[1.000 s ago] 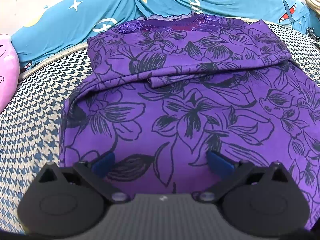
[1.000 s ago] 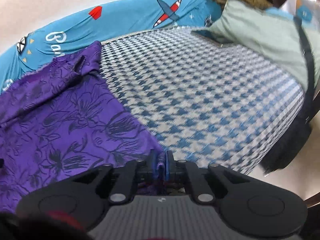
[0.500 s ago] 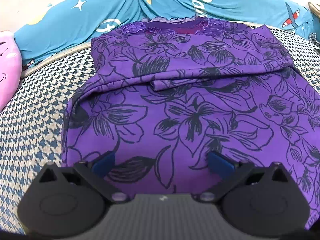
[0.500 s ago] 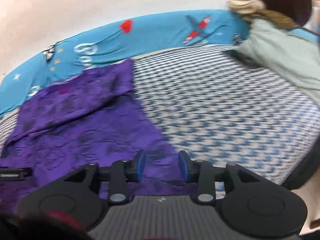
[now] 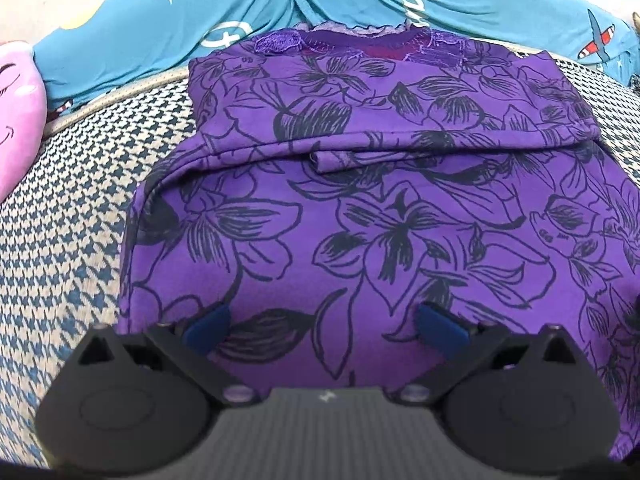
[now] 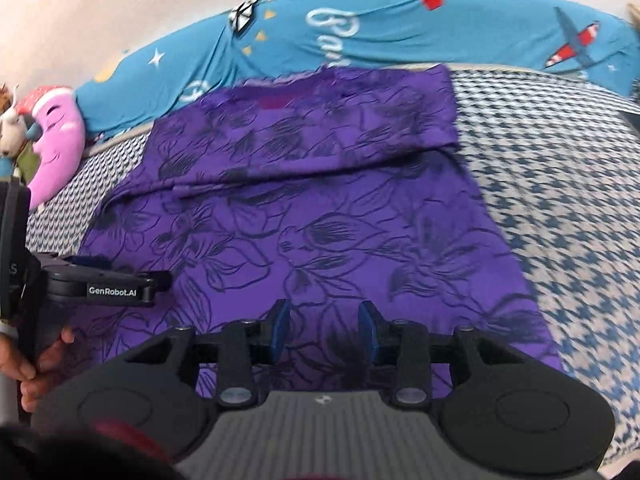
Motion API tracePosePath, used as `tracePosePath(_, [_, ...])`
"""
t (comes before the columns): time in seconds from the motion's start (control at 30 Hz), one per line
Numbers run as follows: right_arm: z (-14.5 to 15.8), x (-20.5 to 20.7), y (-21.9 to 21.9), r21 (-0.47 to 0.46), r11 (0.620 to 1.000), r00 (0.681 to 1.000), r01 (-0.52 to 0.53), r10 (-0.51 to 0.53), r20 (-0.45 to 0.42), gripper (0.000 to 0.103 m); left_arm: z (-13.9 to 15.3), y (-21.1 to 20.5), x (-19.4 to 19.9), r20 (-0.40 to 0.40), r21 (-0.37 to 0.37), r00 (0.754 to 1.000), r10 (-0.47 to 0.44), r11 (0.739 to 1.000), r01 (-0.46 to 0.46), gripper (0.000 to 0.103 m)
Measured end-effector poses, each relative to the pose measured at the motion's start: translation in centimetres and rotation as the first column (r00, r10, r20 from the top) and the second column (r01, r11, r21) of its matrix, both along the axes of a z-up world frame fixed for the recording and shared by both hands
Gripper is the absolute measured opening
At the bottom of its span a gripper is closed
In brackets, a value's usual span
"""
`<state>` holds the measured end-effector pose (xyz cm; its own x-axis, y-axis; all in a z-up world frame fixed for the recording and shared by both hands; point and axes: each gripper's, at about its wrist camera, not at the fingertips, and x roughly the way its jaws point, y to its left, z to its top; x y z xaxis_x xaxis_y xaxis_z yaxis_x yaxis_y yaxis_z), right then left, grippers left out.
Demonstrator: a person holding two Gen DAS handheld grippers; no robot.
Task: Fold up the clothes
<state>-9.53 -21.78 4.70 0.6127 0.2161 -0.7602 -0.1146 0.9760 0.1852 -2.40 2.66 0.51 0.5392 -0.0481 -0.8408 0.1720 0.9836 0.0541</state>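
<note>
A purple dress with a black flower print (image 5: 380, 220) lies flat on the houndstooth bed cover (image 5: 60, 220), its neckline at the far end and both sleeves folded in across the chest. My left gripper (image 5: 324, 326) hovers over the near hem, open wide, with nothing between its pads. In the right wrist view the same dress (image 6: 320, 208) fills the middle. My right gripper (image 6: 324, 328) sits above the near hem, open partway, and its blue pads press on nothing. The left gripper (image 6: 120, 280) shows at the left edge, held by a hand (image 6: 36, 360).
A long blue bolster with cartoon prints (image 5: 240, 12) runs along the far side against the wall. A pink plush toy (image 5: 16, 120) lies at the left. Bare houndstooth cover (image 6: 580, 220) stretches to the right of the dress.
My right gripper went from shut at the dress's right hem corner to open, then swung left to face the dress. The left gripper stayed put.
</note>
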Motion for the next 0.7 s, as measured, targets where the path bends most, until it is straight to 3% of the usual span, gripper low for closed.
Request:
tracePosePath(0.3, [-1.0,2.7,1.1,-0.022,0.997,0.997,-0.074,0.074,-0.032,0.038,-0.2,0.0,0.2,-0.015,0.006,1.0,0.006,1.0,-0.006,0.103])
tracePosePath(0.7, [-1.8,5.7,2.0,-0.02,0.997,0.997,-0.073,0.072,-0.038,0.038,-0.5,-0.1,0.5,-0.027,0.009,1.0,0.016,1.0,-0.016,0.103])
